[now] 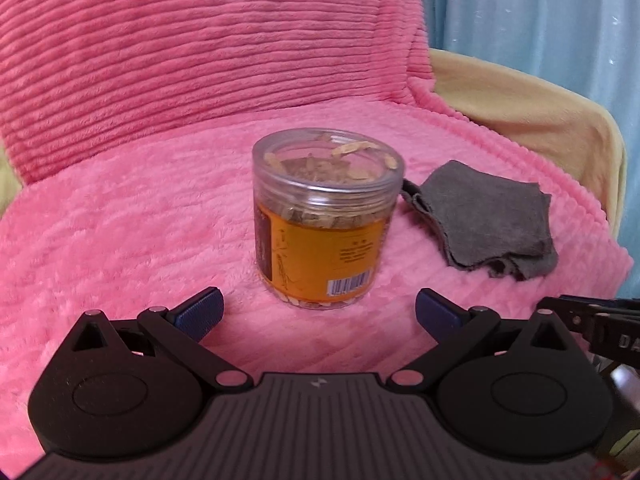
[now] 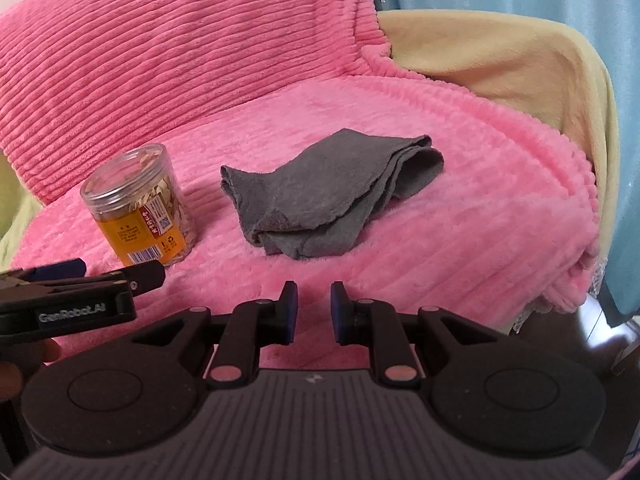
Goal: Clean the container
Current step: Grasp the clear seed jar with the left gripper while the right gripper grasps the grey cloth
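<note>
A clear plastic jar (image 1: 326, 216) with an orange label and a transparent lid stands upright on the pink blanket, holding pale dried pieces. My left gripper (image 1: 318, 314) is wide open just in front of it, blue pads either side, not touching. To the jar's right lies a folded grey cloth (image 1: 484, 220). In the right wrist view the grey cloth (image 2: 332, 194) lies ahead of my right gripper (image 2: 314, 312), which is open by a narrow gap and holds nothing. The jar (image 2: 142, 212) stands at left there, with the left gripper (image 2: 80, 280) near it.
A pink ribbed blanket (image 1: 120, 220) covers the seat and the backrest. A yellow cover (image 2: 500, 64) shows behind at the right and light blue curtains (image 1: 540, 8) hang beyond. The seat's edge drops off at the right (image 2: 580, 272).
</note>
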Action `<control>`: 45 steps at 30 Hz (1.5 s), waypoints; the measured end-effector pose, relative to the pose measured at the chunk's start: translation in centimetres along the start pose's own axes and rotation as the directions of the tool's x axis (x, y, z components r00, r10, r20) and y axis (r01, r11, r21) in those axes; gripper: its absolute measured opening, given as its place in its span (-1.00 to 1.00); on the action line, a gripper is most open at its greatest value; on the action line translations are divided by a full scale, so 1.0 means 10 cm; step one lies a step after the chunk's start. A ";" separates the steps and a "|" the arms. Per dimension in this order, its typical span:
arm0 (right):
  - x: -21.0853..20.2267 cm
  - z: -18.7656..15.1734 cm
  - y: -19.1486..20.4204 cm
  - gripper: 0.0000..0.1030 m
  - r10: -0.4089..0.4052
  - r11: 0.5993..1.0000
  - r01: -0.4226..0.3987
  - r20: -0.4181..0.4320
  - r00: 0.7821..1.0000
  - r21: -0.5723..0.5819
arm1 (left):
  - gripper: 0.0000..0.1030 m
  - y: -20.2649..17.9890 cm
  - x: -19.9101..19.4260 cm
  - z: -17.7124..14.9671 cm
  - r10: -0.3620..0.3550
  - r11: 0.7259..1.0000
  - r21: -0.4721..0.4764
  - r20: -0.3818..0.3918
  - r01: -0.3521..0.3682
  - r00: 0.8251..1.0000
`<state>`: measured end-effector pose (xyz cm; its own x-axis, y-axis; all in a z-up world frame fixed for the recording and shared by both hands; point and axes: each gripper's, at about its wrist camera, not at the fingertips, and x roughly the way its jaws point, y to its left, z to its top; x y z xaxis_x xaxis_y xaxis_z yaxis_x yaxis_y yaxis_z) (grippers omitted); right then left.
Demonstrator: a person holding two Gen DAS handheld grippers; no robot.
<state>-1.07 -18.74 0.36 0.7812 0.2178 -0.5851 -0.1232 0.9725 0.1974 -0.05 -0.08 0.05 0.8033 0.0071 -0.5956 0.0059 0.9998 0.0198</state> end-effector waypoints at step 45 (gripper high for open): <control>1.01 0.41 0.31 -0.85 0.013 0.906 -0.033 -0.050 0.999 -0.421 | 0.98 0.16 0.23 0.16 -0.154 0.955 0.270 0.095 0.124 0.983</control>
<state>8.96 -13.84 -1.68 0.7479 0.2344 -0.6211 -0.3952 0.9089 -0.1329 2.76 1.51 0.04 0.8455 -0.1490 -0.5127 0.2657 0.9504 0.1619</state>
